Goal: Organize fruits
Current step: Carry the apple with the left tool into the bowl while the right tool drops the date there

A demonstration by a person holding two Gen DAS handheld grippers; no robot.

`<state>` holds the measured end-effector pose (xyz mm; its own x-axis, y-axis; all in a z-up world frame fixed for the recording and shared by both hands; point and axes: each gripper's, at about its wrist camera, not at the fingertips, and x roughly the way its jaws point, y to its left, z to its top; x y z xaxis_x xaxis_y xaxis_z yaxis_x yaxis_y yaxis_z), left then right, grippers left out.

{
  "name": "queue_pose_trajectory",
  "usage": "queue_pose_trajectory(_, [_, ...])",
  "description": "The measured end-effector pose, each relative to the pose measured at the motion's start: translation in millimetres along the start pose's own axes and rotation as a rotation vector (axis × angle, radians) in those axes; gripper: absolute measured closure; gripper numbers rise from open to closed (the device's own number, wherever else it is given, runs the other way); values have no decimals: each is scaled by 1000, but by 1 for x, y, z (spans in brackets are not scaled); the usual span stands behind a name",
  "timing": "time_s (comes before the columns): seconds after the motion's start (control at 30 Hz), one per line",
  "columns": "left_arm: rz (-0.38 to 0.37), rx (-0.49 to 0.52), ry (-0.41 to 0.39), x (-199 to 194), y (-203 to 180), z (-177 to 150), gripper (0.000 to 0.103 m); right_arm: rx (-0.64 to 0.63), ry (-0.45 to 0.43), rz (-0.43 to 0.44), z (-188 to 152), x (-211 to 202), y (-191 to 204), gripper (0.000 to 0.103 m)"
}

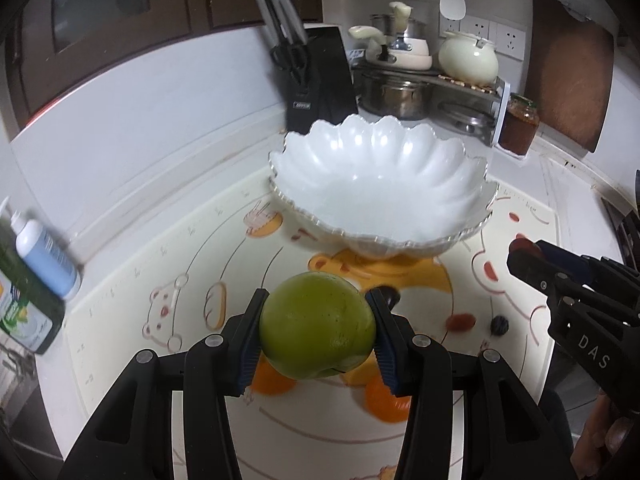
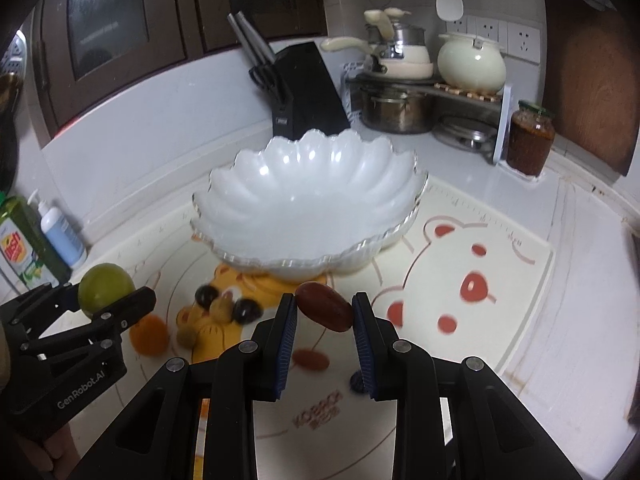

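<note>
A white bench (image 2: 580, 240) runs into a kitchen corner under dark wooden cabinets (image 2: 120, 20), with white wall panels behind. On the bench lies a cream mat (image 2: 500, 280) printed with cartoon bears and a duck. The scalloped white bowl (image 2: 304, 204) stands on the mat and holds nothing. Behind the bowl is a black knife block (image 2: 308, 88); to the bowl's right rear a metal rack (image 2: 468, 96) carries a cream pot (image 2: 472, 64) and steel pans, with a jar of red paste (image 2: 530, 140) beside the rack and a brown cutting board (image 2: 592, 72) leaning on the wall. Far left of the bowl stand a green bottle (image 2: 20, 248) and a blue pump bottle (image 2: 62, 232).

The left gripper (image 1: 316, 328) is clamped on a green fruit (image 1: 316, 326), held above the mat in front of the bowl, nearer the camera. The fruit is roundish, slightly wider than tall, its broad axis running across from one pad to the other.

The right gripper (image 2: 325, 316) is clamped on a red date (image 2: 325, 312), also in front of the bowl. The date's long axis lies across the gap, tilted, its left end higher and its right end lower, each end against a pad.

On the mat in front of the bowl lie more fruits: dark grapes (image 2: 244, 310), pale green grapes (image 2: 220, 308), an orange fruit (image 2: 150, 334) and another red date (image 2: 310, 360). These are blurred.
</note>
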<state>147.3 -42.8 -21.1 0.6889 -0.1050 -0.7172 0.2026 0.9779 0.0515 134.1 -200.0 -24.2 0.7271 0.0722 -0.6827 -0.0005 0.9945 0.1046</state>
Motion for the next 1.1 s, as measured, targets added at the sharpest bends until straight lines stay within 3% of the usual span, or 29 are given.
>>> queue_pose_trajectory(0.57, [-20, 36, -39, 25, -12, 57, 55, 7, -46, -32, 54, 18, -20, 73])
queue_pose_trajectory(1.1, [-19, 43, 5, 70, -13, 79, 55, 7, 14, -37, 72, 59, -28, 73])
